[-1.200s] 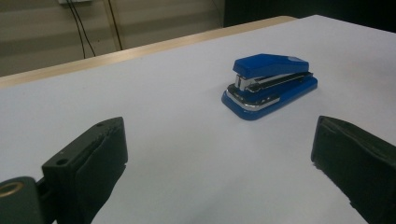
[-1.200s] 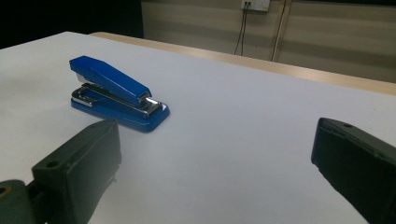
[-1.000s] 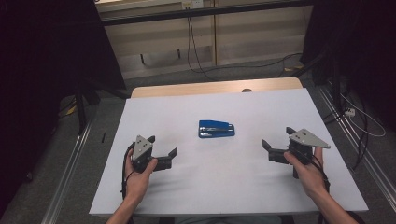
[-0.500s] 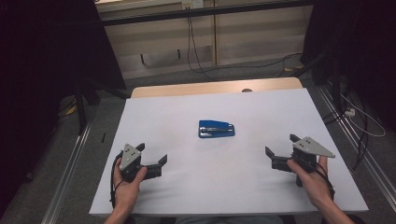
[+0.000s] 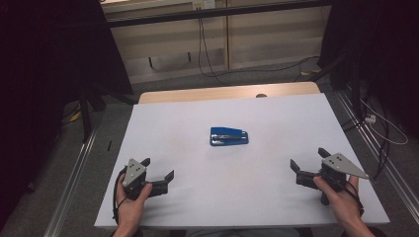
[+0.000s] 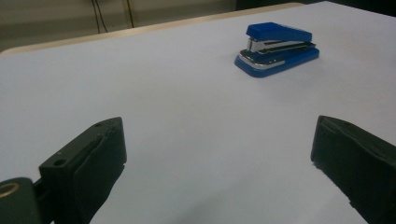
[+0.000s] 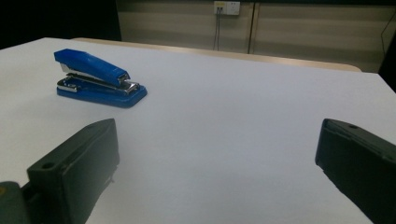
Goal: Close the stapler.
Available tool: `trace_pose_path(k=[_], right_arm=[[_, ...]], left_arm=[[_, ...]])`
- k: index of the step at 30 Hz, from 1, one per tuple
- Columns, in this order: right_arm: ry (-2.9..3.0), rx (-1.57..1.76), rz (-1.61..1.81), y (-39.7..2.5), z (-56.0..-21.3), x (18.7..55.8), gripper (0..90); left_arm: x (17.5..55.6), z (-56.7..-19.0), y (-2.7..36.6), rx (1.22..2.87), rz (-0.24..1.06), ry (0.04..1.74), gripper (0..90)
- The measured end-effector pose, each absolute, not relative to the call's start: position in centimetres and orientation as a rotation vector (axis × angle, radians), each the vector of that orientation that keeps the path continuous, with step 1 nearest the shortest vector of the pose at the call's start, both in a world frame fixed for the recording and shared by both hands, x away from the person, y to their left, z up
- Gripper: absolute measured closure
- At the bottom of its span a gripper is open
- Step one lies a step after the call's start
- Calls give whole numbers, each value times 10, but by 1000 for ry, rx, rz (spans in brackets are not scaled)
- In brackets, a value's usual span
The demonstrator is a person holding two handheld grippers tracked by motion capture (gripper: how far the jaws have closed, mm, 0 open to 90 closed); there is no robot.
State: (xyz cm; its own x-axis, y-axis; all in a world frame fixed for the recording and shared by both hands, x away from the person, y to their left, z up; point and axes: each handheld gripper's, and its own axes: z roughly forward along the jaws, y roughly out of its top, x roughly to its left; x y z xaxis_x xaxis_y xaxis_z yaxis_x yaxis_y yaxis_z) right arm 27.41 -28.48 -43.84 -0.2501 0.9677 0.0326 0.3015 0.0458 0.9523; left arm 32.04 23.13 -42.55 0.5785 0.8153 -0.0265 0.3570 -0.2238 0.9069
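So both hands are parked low at the near edge of the table. The person's left hand (image 5: 129, 202) comes up from the bottom and wraps around the black two-jaw left gripper (image 5: 158, 171), the one with a grey three-cornered plate on top, jaws angled in toward the middle of the table and spread wide with nothing between them. A black cable loops off it by the wrist. Over on the other side, the right hand (image 5: 341, 197) holds the matching black right gripper (image 5: 307, 162), same grey plate, jaws also spread wide apart and empty, pointing inward and slightly away from the person.

The small blue plastic stapler with a shiny metal strip (image 5: 229, 136) lies flat around the middle of the table, well apart from both grippers and roughly between them. From the left gripper view it sits off to the upper right (image 6: 277, 48); from the right gripper view, upper left (image 7: 96, 79). No brand or writing on it that I can make out.

Surface is a plain white sheet covering a light wood table (image 5: 227, 92); you can see a bare wooden strip at the far edge. Behind it there's a beige panelled wall (image 5: 257, 34) with dangling black cables (image 5: 202, 39) and a white wall socket (image 7: 226, 7). Grey floor, and the room's pretty dark on both sides.
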Motion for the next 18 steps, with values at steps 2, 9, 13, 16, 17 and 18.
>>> trace_pose_path(k=[2, 9, 13, 16, 17, 18], right_arm=[[1620, 1301, 1242, -286, -438, 273, 0], [1575, 1315, 1280, -285, -442, 281, 0], [1588, 1315, 1261, -282, -444, 285, 0], [1586, 1285, 1249, -281, -442, 287, 0], [1587, 1284, 1249, -280, -442, 287, 0], [1591, 1286, 1252, -280, -442, 287, 0]], left_arm=[[319, -425, 233, 1818, 573, 961, 35], [318, -425, 234, 1810, 587, 964, 35], [320, -424, 235, 1804, 617, 975, 35], [323, -426, 236, 1816, 613, 992, 34], [324, -427, 236, 1819, 607, 993, 34], [324, -427, 235, 1809, 603, 998, 34]])
